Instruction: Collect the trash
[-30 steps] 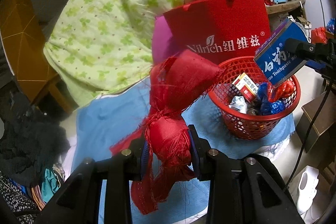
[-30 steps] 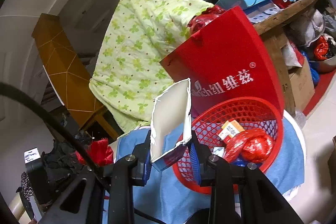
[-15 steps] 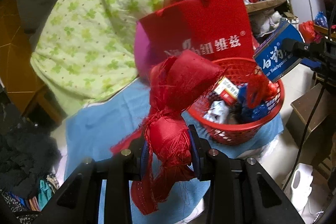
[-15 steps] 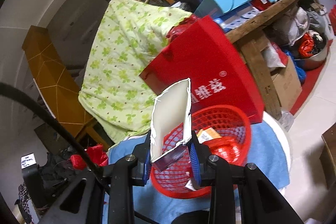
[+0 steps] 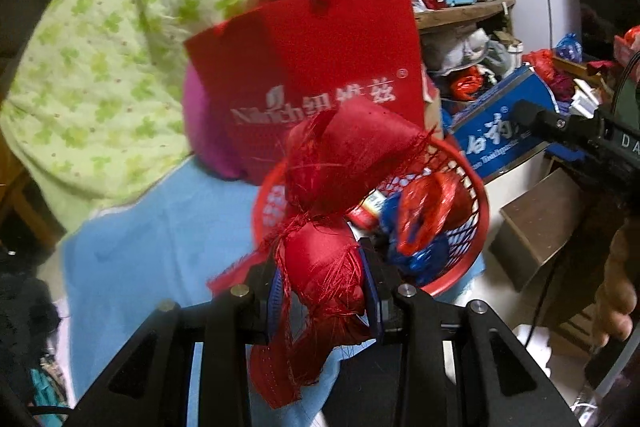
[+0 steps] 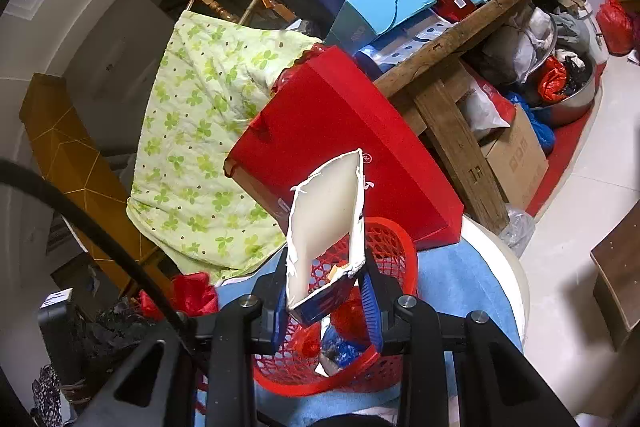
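The left gripper (image 5: pixel 322 291) stands narrowed, its blue pads pressing both sides of a knotted red fabric scrap (image 5: pixel 332 227) whose frayed upper end reaches over the near-left rim of the red mesh basket (image 5: pixel 476 239). The right gripper (image 6: pixel 326 301) is likewise pinched on a torn blue toothpaste box (image 6: pixel 326 227), open white inside up, above the basket's (image 6: pixel 320 383) near side. The basket sits on a blue cloth (image 5: pixel 160 227), holding wrappers, before a red gift bag (image 5: pixel 320 67).
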`<action>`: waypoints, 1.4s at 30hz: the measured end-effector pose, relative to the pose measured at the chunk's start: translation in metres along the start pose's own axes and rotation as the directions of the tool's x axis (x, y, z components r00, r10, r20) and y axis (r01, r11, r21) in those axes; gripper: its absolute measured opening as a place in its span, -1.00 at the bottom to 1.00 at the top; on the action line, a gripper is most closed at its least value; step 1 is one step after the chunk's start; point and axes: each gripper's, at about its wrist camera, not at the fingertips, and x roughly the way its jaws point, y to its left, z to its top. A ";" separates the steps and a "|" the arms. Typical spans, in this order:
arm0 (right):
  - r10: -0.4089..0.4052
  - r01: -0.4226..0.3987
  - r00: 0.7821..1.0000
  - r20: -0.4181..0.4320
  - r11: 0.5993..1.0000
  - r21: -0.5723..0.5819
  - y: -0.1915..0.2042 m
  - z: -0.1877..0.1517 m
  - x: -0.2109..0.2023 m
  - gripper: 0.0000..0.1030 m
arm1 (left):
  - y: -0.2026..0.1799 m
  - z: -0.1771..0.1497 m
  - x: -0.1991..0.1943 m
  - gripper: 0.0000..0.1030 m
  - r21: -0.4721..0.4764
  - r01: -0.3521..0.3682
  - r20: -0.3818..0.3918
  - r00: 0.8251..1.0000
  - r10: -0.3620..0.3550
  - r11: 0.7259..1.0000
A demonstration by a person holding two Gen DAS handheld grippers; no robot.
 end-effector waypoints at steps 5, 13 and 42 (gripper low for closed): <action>-0.002 0.002 1.000 0.000 1.000 0.001 0.003 0.007 0.018 -0.35 | -0.001 0.007 0.024 -0.25 -0.040 0.099 -0.018 0.995 -0.100 0.994; -0.046 0.046 0.996 -0.074 0.999 -0.002 0.008 0.003 0.068 -0.31 | 0.010 -0.004 0.049 0.22 -0.096 0.187 -0.036 0.981 -0.191 0.978; -0.107 0.094 0.994 -0.034 0.957 -0.275 0.091 -0.014 -0.007 0.25 | 0.084 -0.033 -0.065 0.87 -0.196 -0.112 0.153 0.978 0.143 0.974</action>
